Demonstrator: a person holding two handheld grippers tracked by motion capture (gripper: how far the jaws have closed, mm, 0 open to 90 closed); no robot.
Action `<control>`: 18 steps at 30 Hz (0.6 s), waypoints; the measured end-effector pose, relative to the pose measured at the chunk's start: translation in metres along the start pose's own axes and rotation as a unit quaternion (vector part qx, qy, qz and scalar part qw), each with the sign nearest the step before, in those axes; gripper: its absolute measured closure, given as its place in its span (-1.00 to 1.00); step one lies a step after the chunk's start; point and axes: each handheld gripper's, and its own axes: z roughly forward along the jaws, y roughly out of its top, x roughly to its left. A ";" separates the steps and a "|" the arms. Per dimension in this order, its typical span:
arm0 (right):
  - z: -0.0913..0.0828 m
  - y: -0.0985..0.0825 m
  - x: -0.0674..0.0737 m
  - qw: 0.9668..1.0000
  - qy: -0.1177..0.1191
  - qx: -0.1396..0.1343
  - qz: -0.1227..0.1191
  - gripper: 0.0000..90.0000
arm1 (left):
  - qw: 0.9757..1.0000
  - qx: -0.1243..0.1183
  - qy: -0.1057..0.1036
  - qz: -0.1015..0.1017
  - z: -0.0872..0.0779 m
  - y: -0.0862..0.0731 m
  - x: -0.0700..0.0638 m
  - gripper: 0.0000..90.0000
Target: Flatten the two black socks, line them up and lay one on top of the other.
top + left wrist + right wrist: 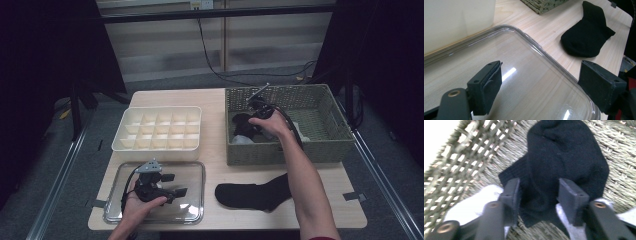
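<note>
A black sock (243, 125) (566, 157) lies bunched in the left part of the woven basket (320, 147) (461, 157). My right gripper (253, 116) (539, 195) reaches down into the basket with its jaws standing on either side of a fold of that sock; the pads do not visibly press it. A second black sock (255, 195) (586, 35) lies flat on the table in front of the basket. My left gripper (176, 184) (541, 85) hovers open over a clear plastic tray (192, 167) (549, 57) at the front left, nothing between its jaws.
A white box (160, 146) (454, 20) with several small compartments stands behind the clear tray. White cloth items (240, 140) (474, 205) lie under the sock in the basket. The basket's corner (544, 5) sits past the tray. Black tape marks the table's side edges.
</note>
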 end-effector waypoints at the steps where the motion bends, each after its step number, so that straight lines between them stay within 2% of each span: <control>1: 0.000 0.000 0.001 1.000 -0.011 0.007 0.001 0.38 | 1.000 0.000 0.000 0.001 0.000 0.000 0.000 -0.58; 3: 0.000 0.000 0.000 1.000 -0.021 0.014 0.002 0.71 | 1.000 0.000 -0.001 0.001 0.000 0.000 0.000 -0.58; 5: -0.002 -0.001 -0.002 1.000 -0.020 0.008 0.006 0.90 | 1.000 0.000 -0.001 0.001 0.000 0.000 0.000 -0.58; 8: -0.008 0.000 0.000 1.000 -0.009 -0.013 0.011 0.92 | 1.000 0.000 0.001 0.002 -0.001 0.000 -0.001 -0.58; 11: -0.015 -0.001 -0.001 0.999 0.010 -0.049 0.020 0.92 | 1.000 -0.001 0.000 0.002 -0.001 0.000 -0.001 -0.58; 13: -0.022 -0.002 -0.002 0.996 0.027 -0.079 0.030 0.92 | 1.000 -0.001 -0.001 0.003 -0.001 0.000 -0.002 -0.58; 18: -0.039 -0.008 -0.005 0.989 0.045 -0.135 0.034 0.92 | 1.000 -0.001 -0.001 0.004 0.001 0.001 -0.002 -0.58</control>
